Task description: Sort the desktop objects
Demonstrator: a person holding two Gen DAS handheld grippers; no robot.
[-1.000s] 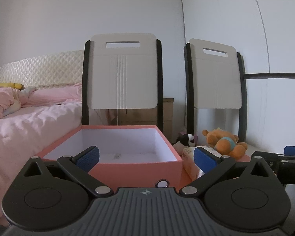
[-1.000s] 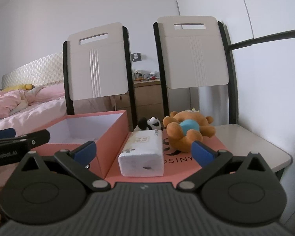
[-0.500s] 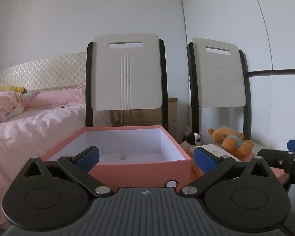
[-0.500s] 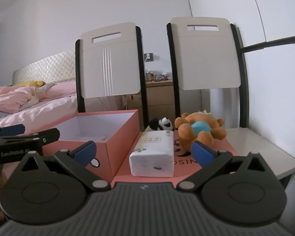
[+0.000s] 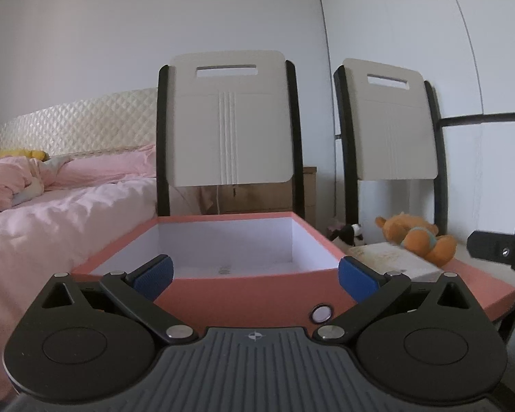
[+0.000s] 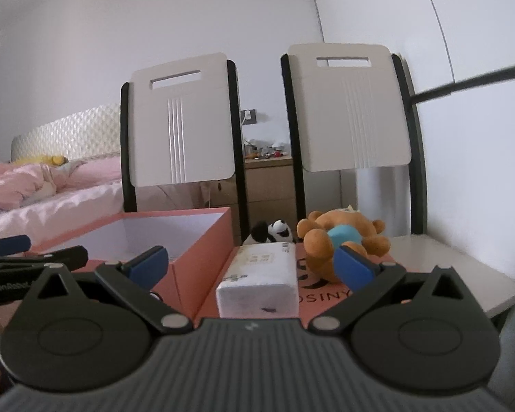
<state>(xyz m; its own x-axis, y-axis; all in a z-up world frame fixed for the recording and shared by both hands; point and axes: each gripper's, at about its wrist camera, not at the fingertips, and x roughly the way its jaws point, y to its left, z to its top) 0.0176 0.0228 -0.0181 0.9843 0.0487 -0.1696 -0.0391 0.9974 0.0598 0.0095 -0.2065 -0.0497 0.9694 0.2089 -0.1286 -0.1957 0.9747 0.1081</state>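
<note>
Two white chair backs [image 6: 183,127] stand behind the bench [image 6: 463,267], a bed with pink bedding [image 5: 51,213] at 9 o'clock, a wooden nightstand [image 6: 267,185] between the chairs. Left claw [image 5: 255,276] open wide, nothing between its blue pads, level with the near wall of the pink box [image 5: 243,295], which fills the centre of the left view and blocks most of the bench behind it. Right claw [image 6: 250,264] also open and empty, with the white tissue pack [image 6: 261,274] straight ahead at 12 o'clock between its pads. Pack lies on a flat pink lid [image 6: 312,295] printed with dark letters, just beside the box's right wall. Orange teddy bear [image 6: 343,240] lies on the lid at 1 o'clock, touching or nearly touching the pack's far right corner; small panda plush [image 6: 274,231] sits behind the pack at 12 o'clock. Compared with a second ago, the left view has the box bigger and more centred, bear and pack pushed out toward 3 o'clock; the right view has the pack closer and more centred, and the left claw's tip pokes in lower at 9 o'clock. Box is open, white inside, only a small grey speck on its floor [image 5: 225,269], too small to identify. The bear, panda and pack are all outside the box.
</note>
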